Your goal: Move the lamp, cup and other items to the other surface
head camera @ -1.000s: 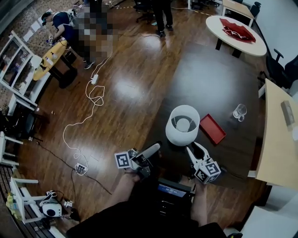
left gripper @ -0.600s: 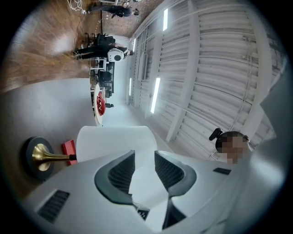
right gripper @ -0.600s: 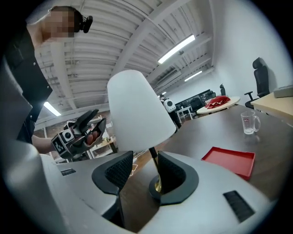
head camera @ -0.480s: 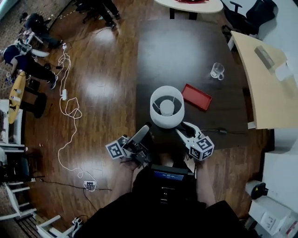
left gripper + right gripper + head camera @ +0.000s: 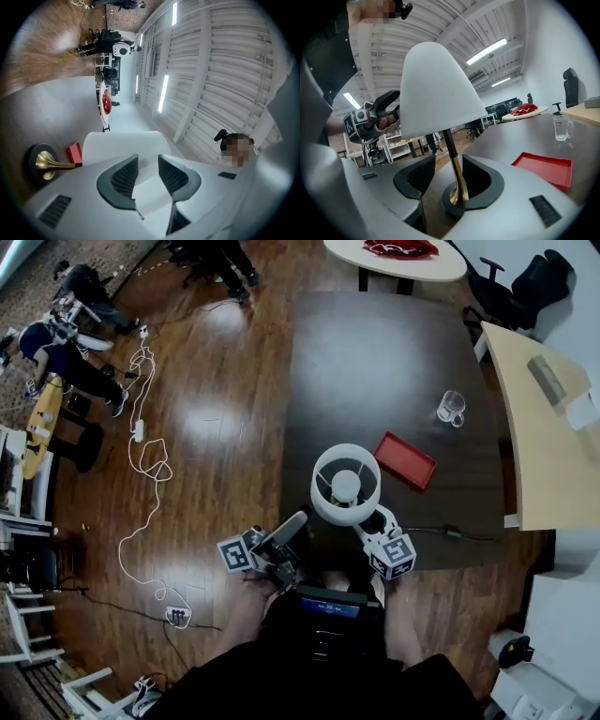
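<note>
The lamp (image 5: 345, 486) has a white shade, a brass stem and a dark round base, and stands near the front edge of the dark table (image 5: 375, 352). My right gripper (image 5: 373, 519) reaches under the shade. In the right gripper view it (image 5: 449, 174) is open, with its jaws on either side of the brass stem (image 5: 457, 183). My left gripper (image 5: 292, 525) hangs open and empty off the table's left front corner, with the lamp shade (image 5: 123, 140) just ahead. A clear glass cup (image 5: 451, 408) stands far right, and a red tray (image 5: 406, 460) lies between it and the lamp.
A pale wooden table (image 5: 544, 427) adjoins the dark one on the right. A round white table (image 5: 394, 257) with red cloth stands beyond. A black cable (image 5: 441, 532) lies along the front edge. People and white cords (image 5: 141, 456) are on the wooden floor at left.
My right gripper has moved in from beside the lamp to under its shade, with its jaws around the stem. The left gripper stays near the table corner. The head view has shifted.
</note>
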{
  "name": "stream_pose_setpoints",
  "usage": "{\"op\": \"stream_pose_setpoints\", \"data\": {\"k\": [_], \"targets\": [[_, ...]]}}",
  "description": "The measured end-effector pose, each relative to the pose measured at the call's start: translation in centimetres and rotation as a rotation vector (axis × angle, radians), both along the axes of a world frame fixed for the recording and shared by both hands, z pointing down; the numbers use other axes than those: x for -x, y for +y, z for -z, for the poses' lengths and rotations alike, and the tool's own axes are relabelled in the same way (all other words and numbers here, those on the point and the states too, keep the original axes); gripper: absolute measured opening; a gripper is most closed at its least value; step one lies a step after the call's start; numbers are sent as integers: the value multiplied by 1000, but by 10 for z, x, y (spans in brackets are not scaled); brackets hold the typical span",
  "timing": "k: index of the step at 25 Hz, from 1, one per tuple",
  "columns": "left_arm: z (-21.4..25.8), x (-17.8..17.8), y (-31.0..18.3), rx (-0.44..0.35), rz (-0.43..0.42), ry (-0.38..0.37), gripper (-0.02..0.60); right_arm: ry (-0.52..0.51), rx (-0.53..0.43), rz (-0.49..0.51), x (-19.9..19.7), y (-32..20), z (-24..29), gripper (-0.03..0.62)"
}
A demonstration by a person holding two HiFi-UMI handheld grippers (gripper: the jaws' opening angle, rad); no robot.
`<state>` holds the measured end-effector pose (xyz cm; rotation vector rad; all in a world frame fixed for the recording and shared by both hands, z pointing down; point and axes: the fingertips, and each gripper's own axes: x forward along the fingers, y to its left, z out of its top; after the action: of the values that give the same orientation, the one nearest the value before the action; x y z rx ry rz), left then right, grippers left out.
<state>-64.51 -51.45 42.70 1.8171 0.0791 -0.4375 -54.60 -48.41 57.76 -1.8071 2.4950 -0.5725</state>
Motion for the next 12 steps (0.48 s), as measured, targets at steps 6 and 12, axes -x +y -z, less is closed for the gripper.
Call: {"op": "stream_pose_setpoints", "data": {"k": [6,12], "targets": [[-3,3,-12,2,24,-41,137,42,-82,17,5,-20,6,198],[2,15,-26,-9,49,-63,137,36,-204,32,23,-47,20,158]]}}
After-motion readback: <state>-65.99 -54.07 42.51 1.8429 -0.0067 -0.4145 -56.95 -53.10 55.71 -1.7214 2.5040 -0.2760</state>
